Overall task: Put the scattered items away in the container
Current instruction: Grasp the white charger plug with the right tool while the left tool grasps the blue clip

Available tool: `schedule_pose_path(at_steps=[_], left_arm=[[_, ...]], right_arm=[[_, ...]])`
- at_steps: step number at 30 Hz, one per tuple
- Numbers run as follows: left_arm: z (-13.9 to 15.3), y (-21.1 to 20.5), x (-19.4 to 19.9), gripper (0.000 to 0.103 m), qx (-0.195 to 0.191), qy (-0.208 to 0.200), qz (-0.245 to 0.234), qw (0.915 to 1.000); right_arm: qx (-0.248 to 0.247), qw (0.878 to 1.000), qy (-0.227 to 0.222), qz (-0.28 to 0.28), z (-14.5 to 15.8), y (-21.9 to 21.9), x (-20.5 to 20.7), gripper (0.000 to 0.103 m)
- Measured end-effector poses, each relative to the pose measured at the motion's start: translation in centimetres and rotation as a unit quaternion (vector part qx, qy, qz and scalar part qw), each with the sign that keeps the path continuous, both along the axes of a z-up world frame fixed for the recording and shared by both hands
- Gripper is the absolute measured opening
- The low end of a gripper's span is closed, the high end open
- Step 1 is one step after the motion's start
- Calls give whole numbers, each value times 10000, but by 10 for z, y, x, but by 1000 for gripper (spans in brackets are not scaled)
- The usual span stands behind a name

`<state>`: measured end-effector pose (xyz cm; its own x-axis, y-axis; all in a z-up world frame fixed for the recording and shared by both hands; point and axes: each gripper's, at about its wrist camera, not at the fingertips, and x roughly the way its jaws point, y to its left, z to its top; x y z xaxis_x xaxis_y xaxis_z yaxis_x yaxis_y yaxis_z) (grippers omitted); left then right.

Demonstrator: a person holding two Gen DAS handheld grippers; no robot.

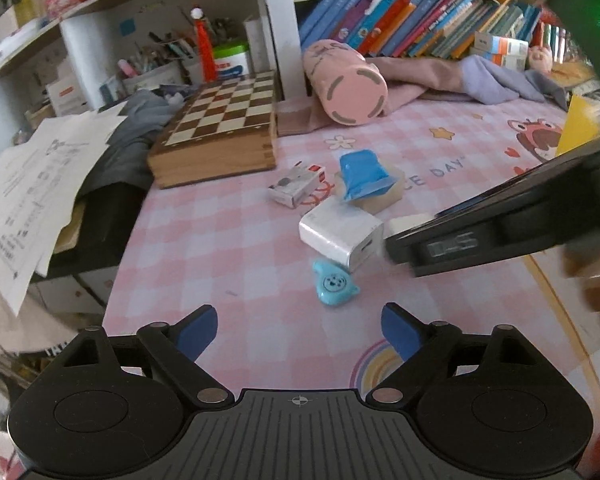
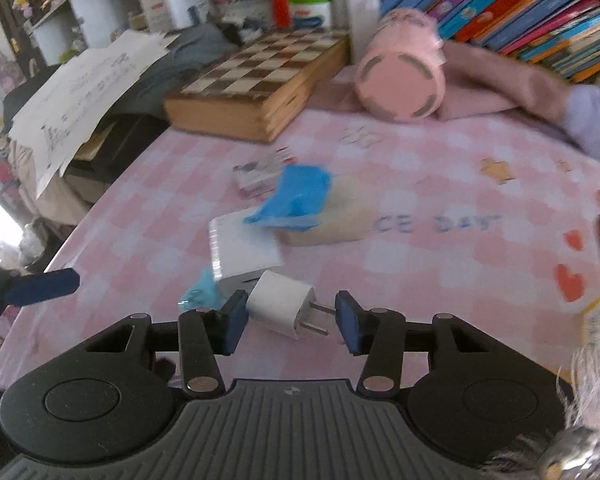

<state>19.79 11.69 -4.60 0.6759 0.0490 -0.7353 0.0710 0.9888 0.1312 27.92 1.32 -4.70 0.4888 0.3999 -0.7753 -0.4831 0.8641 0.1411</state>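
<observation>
My right gripper [image 2: 291, 316] is shut on a small white plug charger [image 2: 282, 304]: one blue pad is on its body, the other on its prong tips. Just beyond lie a larger white adapter [image 2: 240, 248] and a light blue toy [image 2: 202, 290]. A blue cup [image 2: 298, 196] leans on a beige block [image 2: 340, 216], with a small printed box [image 2: 256, 176] behind. My left gripper [image 1: 300, 320] hangs open over the pink checked cloth, the blue toy [image 1: 334, 282] and white adapter [image 1: 340, 236] ahead of it. No container is clearly in view.
A wooden chessboard box [image 1: 220, 136] stands at the back left beside a stack of papers [image 1: 32, 184]. A pink roll cushion [image 1: 348, 88] and crumpled cloths [image 1: 480, 76] lie in front of a row of books. A yellow object [image 1: 580, 124] is at the right edge.
</observation>
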Motion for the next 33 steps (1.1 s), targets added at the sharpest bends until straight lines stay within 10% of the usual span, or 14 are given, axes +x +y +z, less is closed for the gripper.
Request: schedule_pose_path(at_steps=[16, 33], left_arm=[[-20, -12, 34, 27, -482, 263, 105, 9984], [36, -6, -7, 26, -913, -241, 117, 9955]], right_arm=[[-169, 9991, -100, -380, 18, -47, -19, 45], [-89, 9985, -540, -79, 50, -60, -49, 45]])
